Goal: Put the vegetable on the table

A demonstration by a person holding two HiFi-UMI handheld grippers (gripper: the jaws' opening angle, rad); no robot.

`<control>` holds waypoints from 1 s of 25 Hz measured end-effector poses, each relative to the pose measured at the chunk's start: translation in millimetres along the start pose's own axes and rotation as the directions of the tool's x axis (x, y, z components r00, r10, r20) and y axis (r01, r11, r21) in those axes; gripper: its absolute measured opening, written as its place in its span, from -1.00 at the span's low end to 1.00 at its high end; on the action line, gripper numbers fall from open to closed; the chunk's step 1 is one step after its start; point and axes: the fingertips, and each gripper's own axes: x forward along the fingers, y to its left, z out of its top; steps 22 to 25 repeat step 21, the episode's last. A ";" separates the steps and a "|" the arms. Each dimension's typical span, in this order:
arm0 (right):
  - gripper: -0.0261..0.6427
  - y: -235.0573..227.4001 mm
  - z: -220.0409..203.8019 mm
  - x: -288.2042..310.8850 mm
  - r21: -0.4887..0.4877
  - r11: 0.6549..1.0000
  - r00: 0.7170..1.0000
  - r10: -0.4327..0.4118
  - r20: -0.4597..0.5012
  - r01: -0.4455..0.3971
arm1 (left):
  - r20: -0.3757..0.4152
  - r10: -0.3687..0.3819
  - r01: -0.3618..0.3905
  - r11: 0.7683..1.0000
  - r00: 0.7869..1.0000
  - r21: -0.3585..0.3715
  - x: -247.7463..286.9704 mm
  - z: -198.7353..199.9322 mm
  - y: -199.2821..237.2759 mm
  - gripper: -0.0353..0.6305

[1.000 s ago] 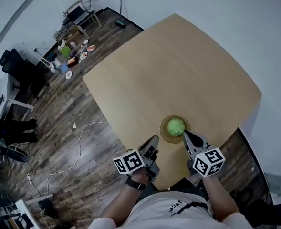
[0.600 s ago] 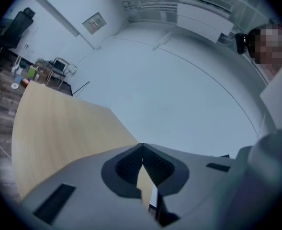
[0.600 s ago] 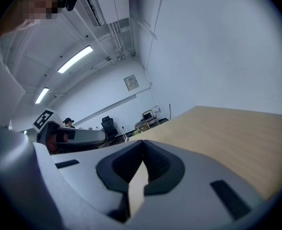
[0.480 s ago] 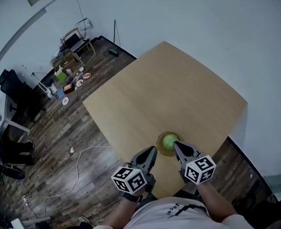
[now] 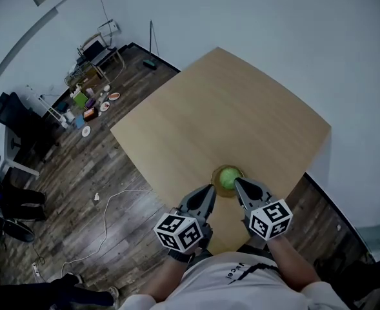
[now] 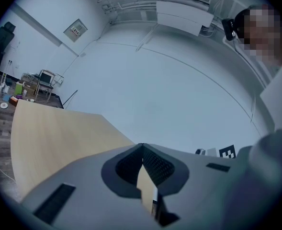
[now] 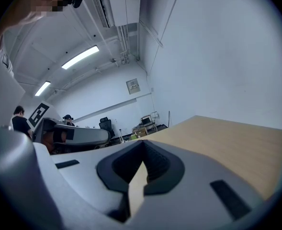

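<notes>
Now the vegetable (image 5: 227, 177) sits between the left gripper (image 5: 210, 188) and right gripper (image 5: 236, 181).

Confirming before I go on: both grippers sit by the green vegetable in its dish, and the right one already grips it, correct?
No: the right gripper grips nothing; the right gripper view shows its jaws together and empty. The green vegetable lies free in its dish.

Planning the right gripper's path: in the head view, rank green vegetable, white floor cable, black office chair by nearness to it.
1. Green vegetable, just ahead of the right gripper.
2. White cable, on the floor to the left.
3. Black office chair, far left.
</notes>
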 end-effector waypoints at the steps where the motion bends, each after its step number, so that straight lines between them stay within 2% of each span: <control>1: -0.88 0.5 0.3 -0.8 -0.001 1.000 1.000 -0.001 0.000 0.001 | -0.002 0.002 -0.002 1.000 1.000 0.001 -0.5 0.0 -0.2 -0.85; 25: -0.88 -8.6 -10.1 -1.1 -0.012 1.000 1.000 -0.005 -0.013 0.005 | -0.033 0.002 -0.002 1.000 0.999 0.003 8.7 -14.2 -0.7 -0.85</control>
